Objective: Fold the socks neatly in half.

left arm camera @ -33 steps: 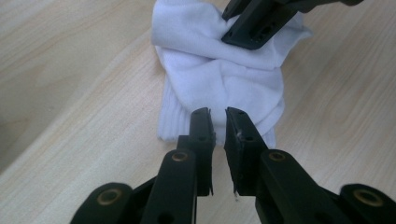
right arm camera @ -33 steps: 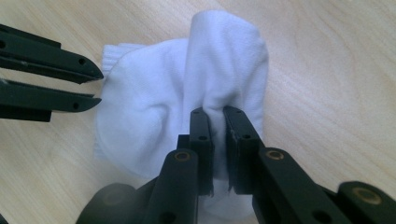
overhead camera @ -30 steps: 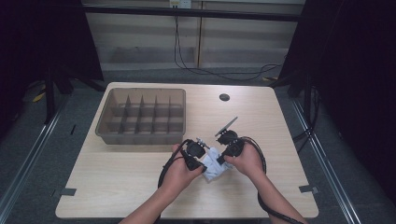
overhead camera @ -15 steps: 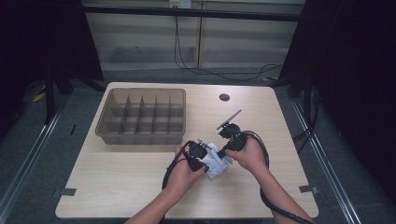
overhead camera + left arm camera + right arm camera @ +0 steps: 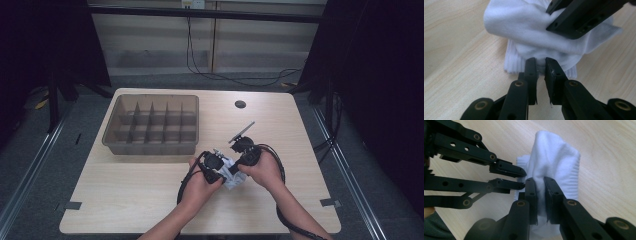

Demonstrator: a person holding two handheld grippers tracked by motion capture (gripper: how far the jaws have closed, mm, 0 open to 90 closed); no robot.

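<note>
In the high view both hands meet just below the middle of the frame, over the wooden counter (image 5: 125,195), with a white sock (image 5: 231,176) bunched between them. The left gripper (image 5: 540,65) has its jaws nearly together, pinching a fold of the sock near its ribbed cuff at the centre of the left gripper view. The right gripper (image 5: 540,185) is likewise almost closed on a raised ridge of the sock in the middle of the right gripper view, with the left gripper's jaws biting the cloth just to the left. The sock lies on the counter. A grey divided tray (image 5: 112,132) sits at the upper left, well apart from the sock.
</note>
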